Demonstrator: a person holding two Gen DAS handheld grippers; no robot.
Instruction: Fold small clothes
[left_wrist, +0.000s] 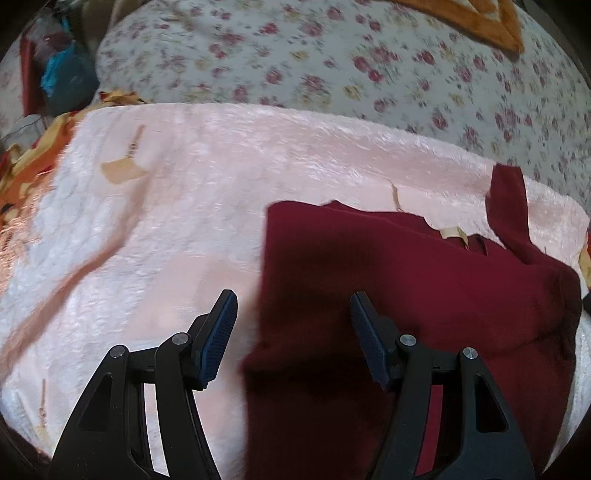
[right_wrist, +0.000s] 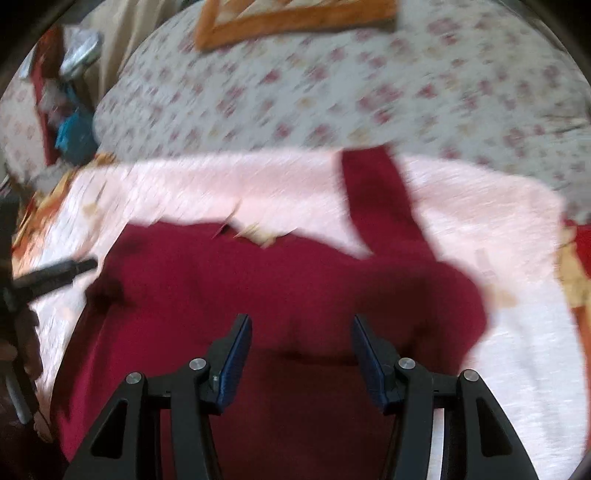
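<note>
A dark red garment (left_wrist: 424, 280) lies flat on a pale pink fluffy blanket (left_wrist: 166, 206). One strap or sleeve (left_wrist: 508, 199) sticks out toward the far right. My left gripper (left_wrist: 293, 301) is open and empty, hovering over the garment's left edge. In the right wrist view the same garment (right_wrist: 280, 280) fills the middle, with its sleeve (right_wrist: 380, 192) pointing away. My right gripper (right_wrist: 301, 323) is open and empty above the garment's middle. The left gripper's fingertip (right_wrist: 59, 275) shows at the left edge there.
A floral quilt (left_wrist: 332, 62) lies beyond the blanket, with an orange-bordered cloth (left_wrist: 480, 26) on it. Clutter with a blue bag (left_wrist: 62, 77) sits at the far left. An orange patterned sheet (left_wrist: 26, 162) shows under the blanket's left edge.
</note>
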